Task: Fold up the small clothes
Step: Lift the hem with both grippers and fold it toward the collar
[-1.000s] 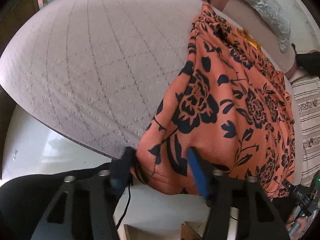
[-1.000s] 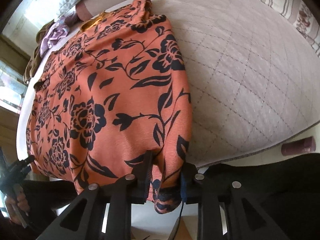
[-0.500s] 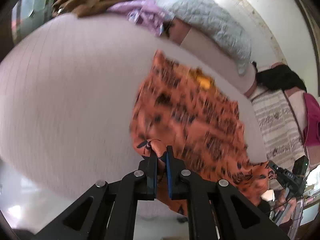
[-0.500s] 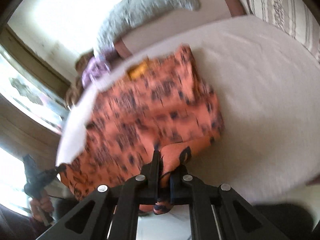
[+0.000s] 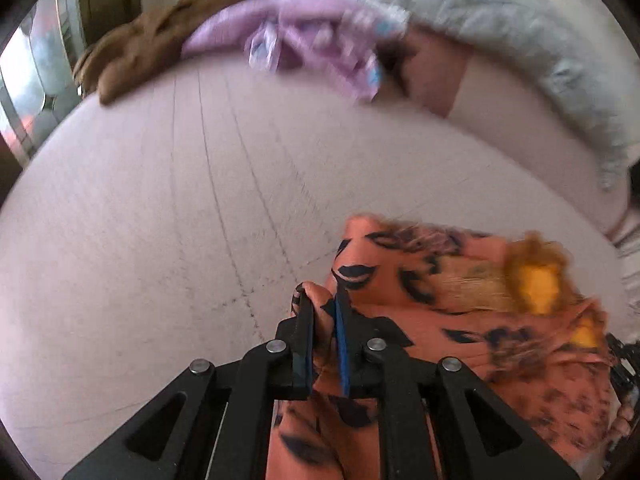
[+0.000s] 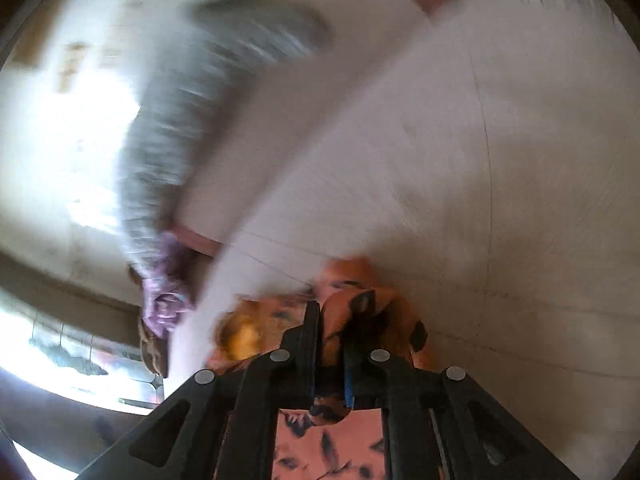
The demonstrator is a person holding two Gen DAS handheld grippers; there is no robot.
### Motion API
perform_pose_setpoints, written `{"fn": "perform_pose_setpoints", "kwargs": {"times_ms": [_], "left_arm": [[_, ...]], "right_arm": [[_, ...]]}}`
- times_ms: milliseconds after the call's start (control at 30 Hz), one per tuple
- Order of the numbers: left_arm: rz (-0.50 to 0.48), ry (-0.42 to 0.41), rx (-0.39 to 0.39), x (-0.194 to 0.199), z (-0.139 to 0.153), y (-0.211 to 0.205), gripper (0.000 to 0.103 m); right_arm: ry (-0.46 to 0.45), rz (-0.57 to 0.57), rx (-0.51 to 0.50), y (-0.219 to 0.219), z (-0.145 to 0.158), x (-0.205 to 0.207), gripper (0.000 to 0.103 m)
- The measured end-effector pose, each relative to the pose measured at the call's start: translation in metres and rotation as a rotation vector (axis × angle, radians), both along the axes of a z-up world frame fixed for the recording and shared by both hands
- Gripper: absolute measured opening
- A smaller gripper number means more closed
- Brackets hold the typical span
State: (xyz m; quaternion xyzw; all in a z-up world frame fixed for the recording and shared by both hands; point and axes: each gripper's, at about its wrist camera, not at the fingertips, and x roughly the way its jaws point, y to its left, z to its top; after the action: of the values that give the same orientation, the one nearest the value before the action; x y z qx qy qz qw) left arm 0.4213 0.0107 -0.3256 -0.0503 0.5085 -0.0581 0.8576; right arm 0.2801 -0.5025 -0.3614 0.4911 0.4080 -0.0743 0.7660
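We find the left gripper [image 5: 322, 312] clamped on the orange floral garment [image 5: 460, 320]; the right gripper [image 6: 332, 320], jaws easing apart, pinches its other corner. First fold under way, unfinished.

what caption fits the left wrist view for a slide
Left gripper shut on the orange floral garment, carrying its corner over the quilted bed.
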Motion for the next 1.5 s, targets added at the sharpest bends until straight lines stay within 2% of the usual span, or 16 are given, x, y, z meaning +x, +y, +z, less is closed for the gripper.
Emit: {"fn": "perform_pose_setpoints", "kwargs": {"times_ms": [67, 167, 233, 267, 300, 333, 400, 500, 600, 700, 833, 967, 1100, 1200, 1333, 1500], "left_arm": [[0.043, -0.086, -0.043, -0.005, 0.001, 0.006, 0.014], [0.050, -0.112, -0.086, -0.006, 0.026, 0.014, 0.014], [0.092, -0.197, -0.178, -0.021, 0.049, 0.026, 0.024], [0.114, -0.233, -0.183, -0.030, 0.061, 0.030, 0.039], [0.129, -0.274, -0.155, -0.040, 0.074, 0.030, 0.045], [0.138, -0.312, -0.109, -0.053, 0.085, 0.029, 0.055], [0.142, -0.323, -0.008, -0.078, 0.097, 0.020, 0.062], [0.063, -0.252, 0.037, -0.115, 0.086, 0.004, 0.062], [-0.015, -0.130, 0.097, -0.134, 0.056, -0.011, 0.062], [-0.034, -0.046, 0.141, -0.132, 0.030, -0.013, 0.062], [-0.013, -0.027, 0.171, -0.110, 0.023, -0.003, 0.064], [-0.016, 0.017, 0.131, -0.088, 0.018, 0.000, 0.067], [0.022, -0.006, 0.123, -0.079, 0.024, 0.009, 0.067], [0.055, -0.017, 0.144, -0.080, 0.030, 0.020, 0.067], [0.038, -0.011, 0.149, -0.080, 0.027, 0.020, 0.067], [0.002, -0.020, 0.189, -0.083, 0.023, 0.017, 0.070]], "right_arm": [[-0.032, 0.002, 0.069, -0.010, -0.017, 0.004, 0.015], [-0.138, -0.039, 0.145, -0.023, -0.004, -0.008, 0.017], [-0.209, -0.067, 0.150, -0.026, 0.009, -0.020, 0.036], [-0.224, -0.092, 0.147, -0.025, 0.013, -0.027, 0.048], [-0.227, -0.156, 0.107, -0.023, 0.023, -0.039, 0.080], [-0.214, -0.187, 0.051, -0.019, 0.032, -0.045, 0.085], [-0.178, -0.035, -0.103, 0.013, 0.060, -0.042, 0.083], [-0.110, 0.152, -0.322, 0.075, 0.080, -0.037, 0.064], [-0.018, 0.312, -0.369, 0.129, 0.066, -0.020, 0.039], [0.062, 0.403, -0.419, 0.164, 0.043, -0.006, 0.039], [0.094, 0.497, -0.494, 0.199, 0.025, 0.026, 0.039], [0.104, 0.434, -0.522, 0.201, 0.017, 0.094, 0.039], [-0.018, 0.322, -0.507, 0.201, 0.041, 0.119, 0.039], [-0.120, 0.421, -0.461, 0.240, 0.058, 0.104, 0.039], [-0.109, 0.652, -0.448, 0.316, 0.041, 0.092, 0.039], [-0.026, 0.645, -0.485, 0.350, 0.008, 0.133, 0.040]]}}
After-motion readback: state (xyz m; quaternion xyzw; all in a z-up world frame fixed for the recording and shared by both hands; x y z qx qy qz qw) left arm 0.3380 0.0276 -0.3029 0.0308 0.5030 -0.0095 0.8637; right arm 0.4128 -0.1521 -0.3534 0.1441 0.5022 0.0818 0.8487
